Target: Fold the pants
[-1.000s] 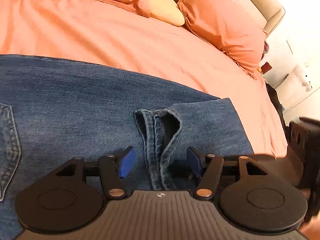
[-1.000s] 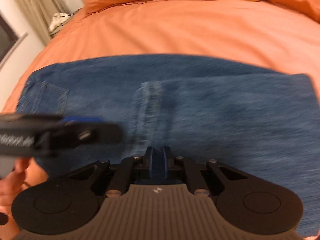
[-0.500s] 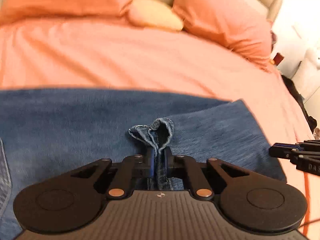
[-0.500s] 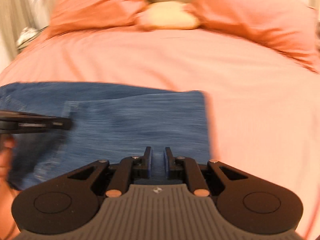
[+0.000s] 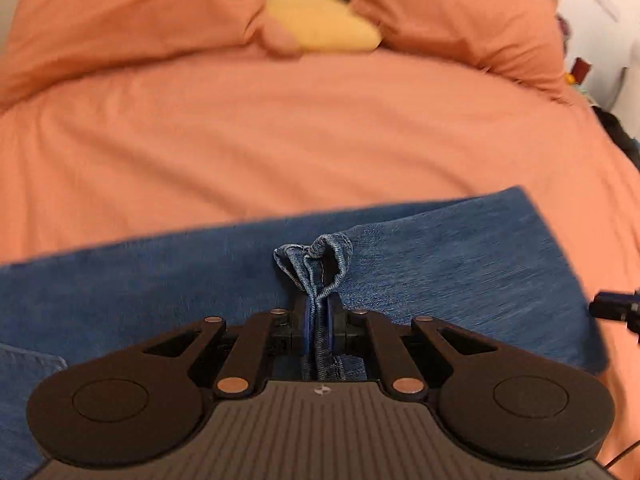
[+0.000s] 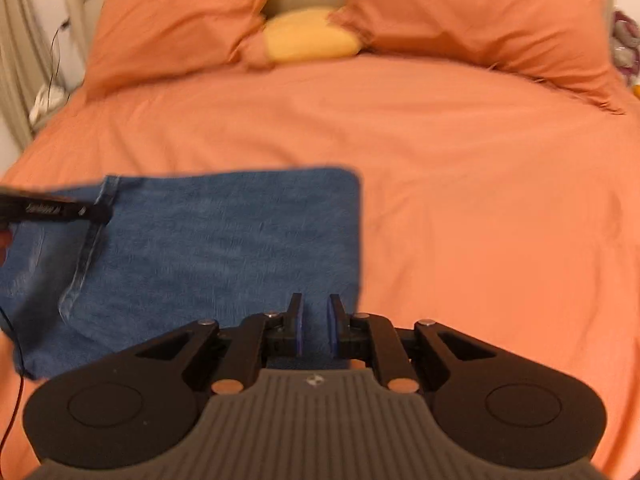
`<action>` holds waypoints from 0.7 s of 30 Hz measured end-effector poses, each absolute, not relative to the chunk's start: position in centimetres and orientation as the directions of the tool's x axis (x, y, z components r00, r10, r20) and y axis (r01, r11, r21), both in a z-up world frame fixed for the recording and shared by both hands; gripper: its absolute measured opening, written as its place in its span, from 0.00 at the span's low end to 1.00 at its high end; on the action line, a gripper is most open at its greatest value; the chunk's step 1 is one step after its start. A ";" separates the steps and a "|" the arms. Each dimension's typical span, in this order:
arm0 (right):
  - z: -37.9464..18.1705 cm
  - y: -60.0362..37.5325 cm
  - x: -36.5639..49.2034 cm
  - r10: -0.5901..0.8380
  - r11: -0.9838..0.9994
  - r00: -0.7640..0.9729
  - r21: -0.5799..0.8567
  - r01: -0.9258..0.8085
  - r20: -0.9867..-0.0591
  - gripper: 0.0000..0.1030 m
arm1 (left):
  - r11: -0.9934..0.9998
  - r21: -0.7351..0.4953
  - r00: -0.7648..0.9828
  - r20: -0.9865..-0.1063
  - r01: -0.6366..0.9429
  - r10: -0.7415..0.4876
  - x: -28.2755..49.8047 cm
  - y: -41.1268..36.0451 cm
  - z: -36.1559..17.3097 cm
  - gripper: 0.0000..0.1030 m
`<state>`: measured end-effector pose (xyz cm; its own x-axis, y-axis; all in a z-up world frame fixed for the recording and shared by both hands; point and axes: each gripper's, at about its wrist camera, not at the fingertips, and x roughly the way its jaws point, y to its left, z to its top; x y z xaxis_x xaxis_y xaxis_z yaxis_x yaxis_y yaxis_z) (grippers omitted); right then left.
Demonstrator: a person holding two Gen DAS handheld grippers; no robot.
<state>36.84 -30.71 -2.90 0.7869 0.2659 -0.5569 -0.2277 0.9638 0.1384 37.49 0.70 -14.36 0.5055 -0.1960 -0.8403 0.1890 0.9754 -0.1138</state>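
Observation:
Blue denim pants (image 5: 440, 264) lie folded on the orange bed. My left gripper (image 5: 318, 320) is shut on a bunched hem edge of the pants (image 5: 316, 264), which sticks up between its fingers. In the right wrist view the pants (image 6: 224, 248) lie left of centre. My right gripper (image 6: 314, 324) hovers over their near right corner with a narrow gap between its pads and nothing in it. The left gripper shows as a dark bar at the left edge (image 6: 52, 210). The right gripper's tip shows at the right edge of the left wrist view (image 5: 616, 308).
The orange bed cover (image 6: 480, 200) spreads wide to the right and behind the pants. Two orange pillows (image 6: 176, 24) and a yellow cushion (image 6: 312, 36) lie at the headboard. Clutter stands beyond the bed's right side (image 5: 616, 132).
My left gripper shut on the bunched hem and lifted it slightly. My right gripper swung right toward the pants' right corner and its pads parted a little.

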 end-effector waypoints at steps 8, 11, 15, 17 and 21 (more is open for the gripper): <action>-7.5 -28.0 38.4 0.211 0.969 0.764 0.025 -0.248 -0.609 0.06 | 0.977 -0.084 0.475 -0.863 0.198 -0.171 38.4 0.3 -17.5 0.11; -7.2 -27.6 38.6 0.197 0.968 0.760 0.002 -0.250 -0.619 0.06 | 0.975 -0.079 0.473 -0.865 0.206 -0.169 38.5 0.4 -17.2 0.18; -6.4 -27.3 38.8 0.171 0.972 0.753 -0.019 -0.236 -0.636 0.07 | 0.979 -0.069 0.472 -0.868 0.191 -0.153 37.1 0.9 -15.6 0.29; -6.1 -26.7 38.2 0.150 0.969 0.759 -0.058 -0.240 -0.634 0.07 | 0.978 -0.083 0.472 -0.865 0.193 -0.167 35.8 1.7 -14.6 0.31; -5.4 -26.1 36.6 0.127 0.964 0.777 -0.109 -0.244 -0.616 0.09 | 0.978 -0.075 0.486 -0.859 0.196 -0.163 32.4 3.3 -12.9 0.32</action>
